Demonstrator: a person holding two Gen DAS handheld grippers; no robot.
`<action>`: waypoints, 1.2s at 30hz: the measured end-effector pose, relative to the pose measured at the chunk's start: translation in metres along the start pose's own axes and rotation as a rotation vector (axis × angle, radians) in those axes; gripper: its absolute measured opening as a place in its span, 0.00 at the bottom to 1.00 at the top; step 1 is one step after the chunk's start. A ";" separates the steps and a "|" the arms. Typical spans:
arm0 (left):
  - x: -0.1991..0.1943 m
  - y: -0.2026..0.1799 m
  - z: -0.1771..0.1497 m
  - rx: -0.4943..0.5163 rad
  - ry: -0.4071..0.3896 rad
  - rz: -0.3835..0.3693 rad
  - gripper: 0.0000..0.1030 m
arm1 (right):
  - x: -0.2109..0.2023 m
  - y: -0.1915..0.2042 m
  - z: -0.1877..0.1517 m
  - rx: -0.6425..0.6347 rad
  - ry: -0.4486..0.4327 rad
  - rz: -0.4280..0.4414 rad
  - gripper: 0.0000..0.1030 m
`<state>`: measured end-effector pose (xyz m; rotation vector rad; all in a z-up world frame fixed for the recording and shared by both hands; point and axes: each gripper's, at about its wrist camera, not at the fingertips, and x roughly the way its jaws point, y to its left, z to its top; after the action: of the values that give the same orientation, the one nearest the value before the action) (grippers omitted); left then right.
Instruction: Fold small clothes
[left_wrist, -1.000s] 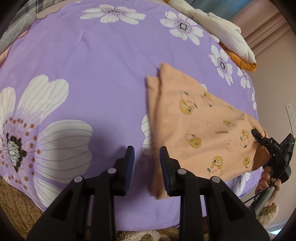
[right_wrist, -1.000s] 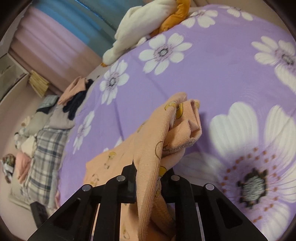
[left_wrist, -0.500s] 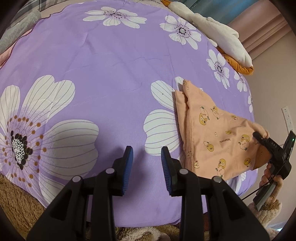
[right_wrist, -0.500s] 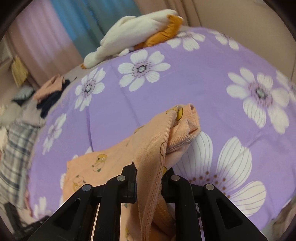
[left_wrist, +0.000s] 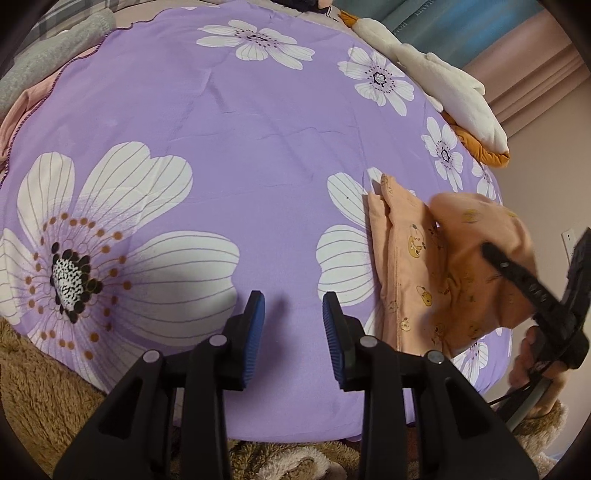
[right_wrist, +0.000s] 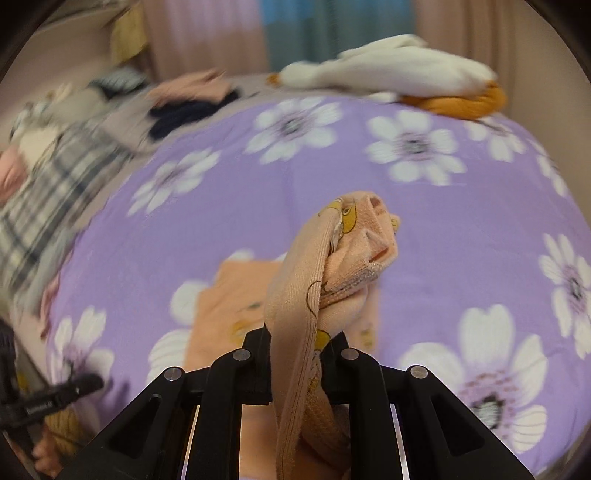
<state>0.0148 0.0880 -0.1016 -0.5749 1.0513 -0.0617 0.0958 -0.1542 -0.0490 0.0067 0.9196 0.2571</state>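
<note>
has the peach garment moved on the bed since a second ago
Yes. In the left wrist view the peach garment has slid right across the purple flowered sheet, away from the open left gripper, pulled and bunched by the right gripper.

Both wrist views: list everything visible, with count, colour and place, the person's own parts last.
bedsheet: one, purple with white flowers, covering the bed.
small garment: one, peach with yellow cartoon prints, near the sheet's right edge, one end lifted.
plush toy: one, white and orange, at the far edge.
clothes pile: several, pink, dark and plaid, far left, blurred.
fuzzy blanket: one, brown, under the sheet's near edge.
curtains: pink and blue, behind the bed.
left tongs: black with blue pads, open, empty.
right tongs: black, shut on the small garment.
</note>
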 end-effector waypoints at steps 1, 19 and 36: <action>-0.001 0.001 -0.001 -0.001 0.000 0.002 0.31 | 0.007 0.009 -0.003 -0.022 0.021 0.005 0.16; 0.007 -0.006 -0.004 0.039 0.033 0.021 0.33 | 0.055 0.036 -0.029 -0.072 0.179 0.075 0.21; 0.020 -0.053 0.007 0.160 0.050 -0.081 0.50 | -0.013 -0.029 -0.028 0.135 0.026 0.136 0.52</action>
<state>0.0420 0.0394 -0.0900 -0.4726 1.0606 -0.2307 0.0728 -0.1885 -0.0595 0.1915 0.9628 0.3208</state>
